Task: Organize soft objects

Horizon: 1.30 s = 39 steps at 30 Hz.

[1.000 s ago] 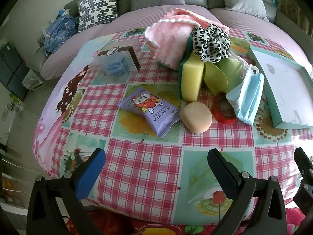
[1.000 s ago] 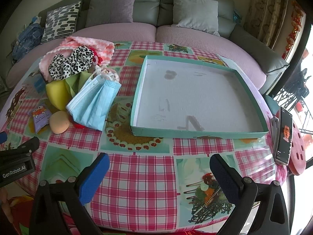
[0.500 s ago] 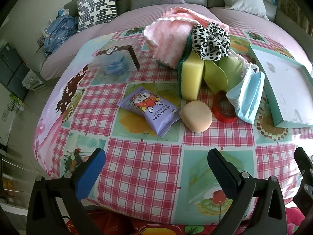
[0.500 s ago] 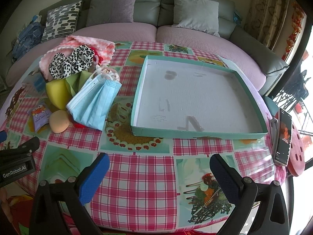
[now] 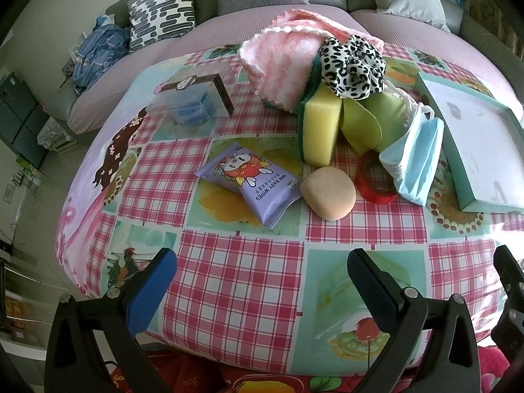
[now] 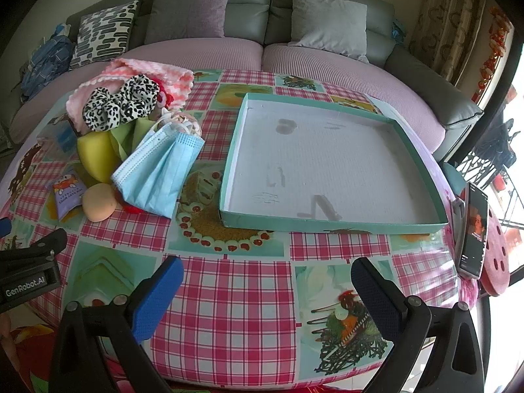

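Note:
A heap of soft things lies on the round table: a pink fluffy cloth (image 5: 285, 65), a leopard scrunchie (image 5: 352, 64), a yellow sponge (image 5: 319, 131), green sponge pieces (image 5: 363, 124), blue face masks (image 5: 416, 160), a beige puff (image 5: 327, 196) and a wipes pack (image 5: 252, 183). The shallow teal tray (image 6: 330, 226) sits empty to their right. My left gripper (image 5: 262, 281) hangs open over the near table edge, well short of the heap. My right gripper (image 6: 267, 288) is open too, in front of the tray. The masks (image 6: 160, 173) and scrunchie (image 6: 121, 101) also show in the right wrist view.
A red tape ring (image 5: 373, 180) lies beside the puff. A clear box (image 5: 193, 104) with a brown lid stands at the back left. A phone (image 6: 473, 229) rests on the table's right edge near a red stool (image 6: 499, 255). A grey sofa (image 6: 249, 16) curves behind the table.
The left wrist view has shifted slightly, so the heap sits a touch lower and left. Both grippers stay open and nothing on the table has moved.

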{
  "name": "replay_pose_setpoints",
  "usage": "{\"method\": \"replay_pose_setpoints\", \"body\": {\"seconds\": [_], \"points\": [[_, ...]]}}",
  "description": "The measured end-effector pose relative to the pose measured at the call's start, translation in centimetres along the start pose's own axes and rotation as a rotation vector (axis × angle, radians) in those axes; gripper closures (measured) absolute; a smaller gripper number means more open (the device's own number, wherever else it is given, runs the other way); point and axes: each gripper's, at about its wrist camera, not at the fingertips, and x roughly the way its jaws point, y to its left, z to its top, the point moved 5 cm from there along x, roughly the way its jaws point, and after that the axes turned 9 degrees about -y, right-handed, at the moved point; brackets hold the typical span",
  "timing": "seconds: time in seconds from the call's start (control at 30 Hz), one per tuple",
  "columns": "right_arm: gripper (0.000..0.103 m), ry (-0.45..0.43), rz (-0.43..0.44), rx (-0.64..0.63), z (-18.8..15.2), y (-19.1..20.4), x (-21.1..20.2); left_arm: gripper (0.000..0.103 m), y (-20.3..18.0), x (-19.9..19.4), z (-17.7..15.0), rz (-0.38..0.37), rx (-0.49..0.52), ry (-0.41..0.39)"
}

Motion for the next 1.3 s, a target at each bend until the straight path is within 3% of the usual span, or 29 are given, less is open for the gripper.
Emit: {"method": "replay_pose_setpoints", "body": {"seconds": [1.0, 1.2, 1.3], "points": [[0.000, -0.002, 0.000, -0.001, -0.2, 0.3, 0.0, 0.000, -0.1, 0.1, 0.0, -0.005, 0.000, 0.009], [0.000, -0.013, 0.065, 0.043, 0.2, 0.1, -0.3, 0.000, 1.6, -0.1, 0.7, -0.110, -0.089, 0.001], [0.000, -0.036, 0.122, 0.068, 1.1, 0.3, -0.5, 0.000, 3.3, 0.0, 1.7, -0.116, -0.109, -0.018]]}}
